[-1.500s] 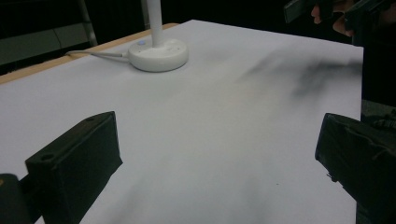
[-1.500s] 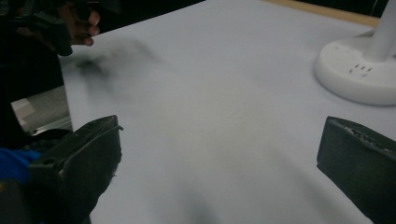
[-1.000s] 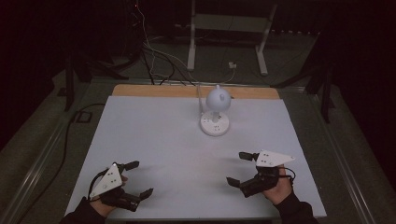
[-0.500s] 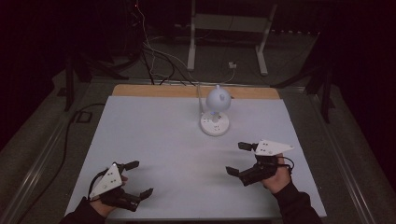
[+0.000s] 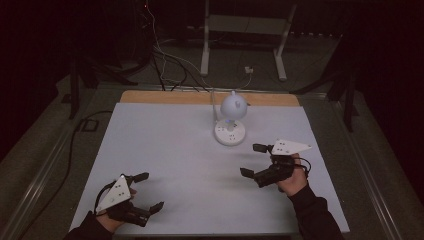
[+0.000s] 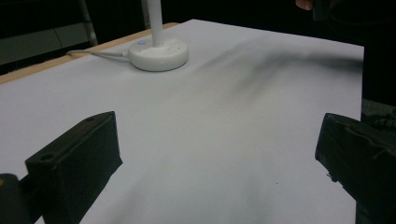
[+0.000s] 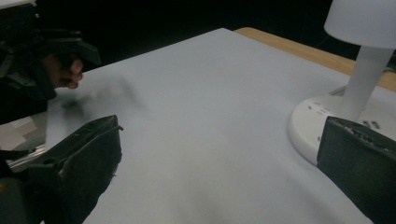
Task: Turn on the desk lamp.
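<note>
No legible text, lamp base point(image 7: 312, 122) incl.

bare table point(image 5: 165, 150) lies ahead of both sets of fingers; the lamp point(image 5: 230, 122) (seemingly the sole obstacle) stands near the right gripper point(image 5: 254, 160), beyond its far fingertip.
</note>
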